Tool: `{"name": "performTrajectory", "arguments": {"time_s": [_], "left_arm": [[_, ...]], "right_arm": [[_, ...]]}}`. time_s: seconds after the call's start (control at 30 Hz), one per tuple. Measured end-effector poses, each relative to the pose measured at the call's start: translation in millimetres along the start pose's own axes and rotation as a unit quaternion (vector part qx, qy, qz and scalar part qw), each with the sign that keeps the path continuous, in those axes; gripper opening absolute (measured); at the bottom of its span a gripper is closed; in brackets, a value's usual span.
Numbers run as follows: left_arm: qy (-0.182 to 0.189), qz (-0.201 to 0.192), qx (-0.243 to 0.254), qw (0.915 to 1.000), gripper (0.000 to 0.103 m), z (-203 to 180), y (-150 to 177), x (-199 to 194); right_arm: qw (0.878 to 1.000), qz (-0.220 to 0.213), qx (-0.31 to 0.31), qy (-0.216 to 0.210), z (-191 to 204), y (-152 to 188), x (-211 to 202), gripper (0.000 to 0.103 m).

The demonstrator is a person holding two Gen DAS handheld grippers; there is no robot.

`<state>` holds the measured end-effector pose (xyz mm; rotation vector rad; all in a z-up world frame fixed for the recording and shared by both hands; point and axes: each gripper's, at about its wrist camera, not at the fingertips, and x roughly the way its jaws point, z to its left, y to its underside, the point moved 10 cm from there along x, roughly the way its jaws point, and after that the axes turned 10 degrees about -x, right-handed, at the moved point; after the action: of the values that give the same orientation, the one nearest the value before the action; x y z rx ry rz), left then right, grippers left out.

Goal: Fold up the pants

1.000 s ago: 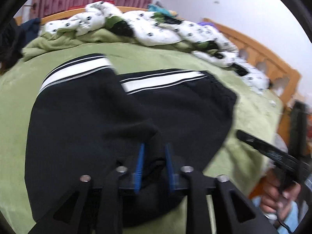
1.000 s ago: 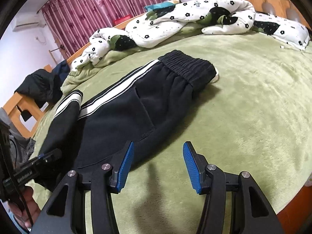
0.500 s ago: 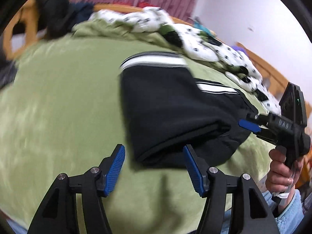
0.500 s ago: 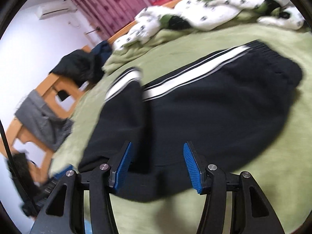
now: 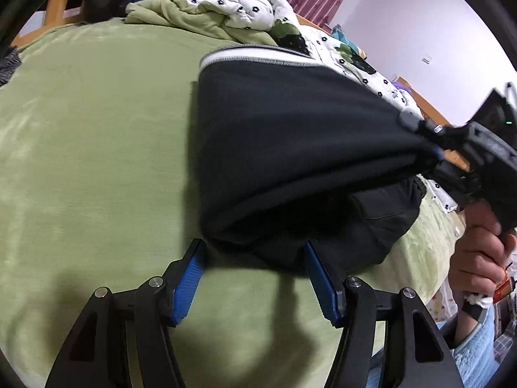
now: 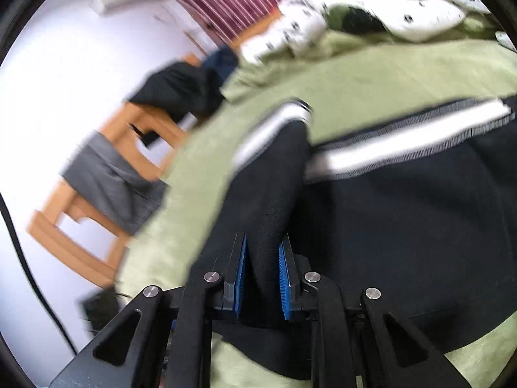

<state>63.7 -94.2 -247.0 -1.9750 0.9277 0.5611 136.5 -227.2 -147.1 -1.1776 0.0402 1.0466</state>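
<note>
My right gripper point(image 6: 262, 276) has just closed on the near fold of the pants point(image 6: 404, 220), its blue fingers point(image 6: 240, 274) now pinching black cloth where a moment ago they stood apart over it. My left gripper point(image 5: 253, 279) has let go: it was clamped on this cloth a second ago and now gapes, nothing between its fingers point(image 5: 189, 274), the pants' point(image 5: 290, 148) near edge just beyond their tips. So the hold has passed from left to right, ready, I judge, for the next fold. The pants lie on the green bed point(image 5: 90, 148) near its front edge. Only the left view shows the cloth lifted toward the right gripper point(image 5: 436, 153); only the right view shows both white stripes point(image 6: 404, 142) and the chair point(image 6: 106, 168) beside the bed.
</note>
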Motion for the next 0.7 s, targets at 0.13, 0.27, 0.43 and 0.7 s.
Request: {"name": "performTrajectory", "arguments": {"time_s": [0.13,0.27,0.43,0.7], "left_arm": [[0.007,-0.004,0.004,1.0000,0.068,-26,6,13],[-0.021,-0.029,0.016,0.9992,0.068,-32,6,20],[-0.037,-0.041,0.027,0.9981,0.068,-31,7,21],[-0.002,-0.020,0.064,0.9977,0.065,-60,10,20]], "right_arm": [[0.998,-0.013,-0.048,0.039,1,-2,-12,0.018],[0.998,-0.027,-0.041,0.045,-11,-10,-21,0.017],[0.994,-0.065,-0.040,0.076,-37,-29,-48,0.017],[0.973,-0.145,-0.043,0.174,-97,-45,-127,0.017]]}}
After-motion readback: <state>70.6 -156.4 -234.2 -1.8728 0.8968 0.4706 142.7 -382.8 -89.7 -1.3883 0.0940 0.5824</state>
